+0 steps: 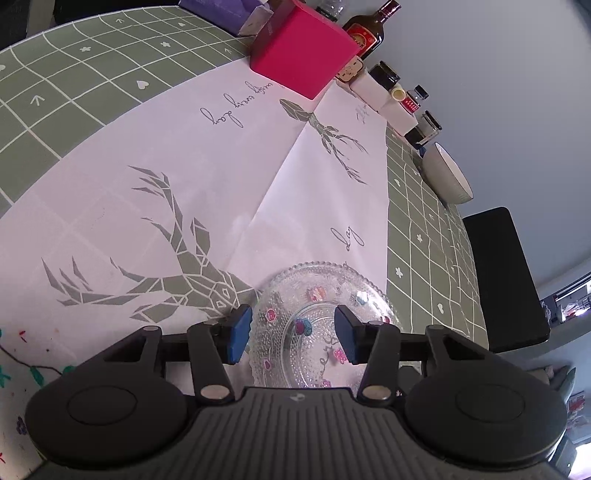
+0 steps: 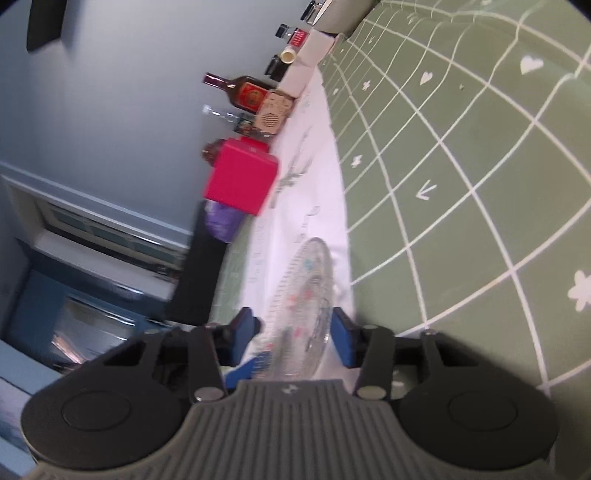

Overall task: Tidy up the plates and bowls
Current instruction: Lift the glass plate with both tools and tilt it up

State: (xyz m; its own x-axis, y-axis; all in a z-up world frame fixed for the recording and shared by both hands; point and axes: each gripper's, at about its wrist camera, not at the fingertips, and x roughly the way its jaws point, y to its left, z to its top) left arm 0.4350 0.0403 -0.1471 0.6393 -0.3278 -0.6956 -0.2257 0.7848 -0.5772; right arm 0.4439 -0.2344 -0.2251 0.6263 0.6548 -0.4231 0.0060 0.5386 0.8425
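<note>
The left gripper (image 1: 292, 338) hangs over the near edge of a clear glass plate (image 1: 317, 295). Its blue pads (image 1: 238, 334) stand well apart, one outside the plate's left rim and one over its inner ring, and neither visibly presses on the glass, so it holds nothing. The plate lies flat on a white cloth (image 1: 207, 192), near that cloth's right edge, face up. It is round, so it has no long axis. It is pebbled all over, with a beaded, scalloped rim, small pink, purple and blue flower marks scattered around it, and cursive lettering in the well, of which only "er" can be read.

In the right wrist view the whole scene is rolled on its side, so the same plate (image 2: 306, 295) appears edge-on, running from near to far between the jaws of the right gripper (image 2: 293, 338). The jaws stand partly open. The picture is blurred, and whether the blue pads (image 2: 341, 341) touch the glass cannot be told.

The cloth carries grey geometric stag heads (image 1: 177, 266) and looping script ending in "day". It lies over a green tablecloth (image 1: 74, 85) gridded in white with hearts, arrows and flowers.

Farther off at the right table edge sits a grey bowl (image 1: 445, 173) with a white inside. At the far end stand a pink box (image 1: 306, 55), a dark bottle with a red and gold label (image 1: 369, 31) that is too small to read, and small jars (image 1: 428, 127).
</note>
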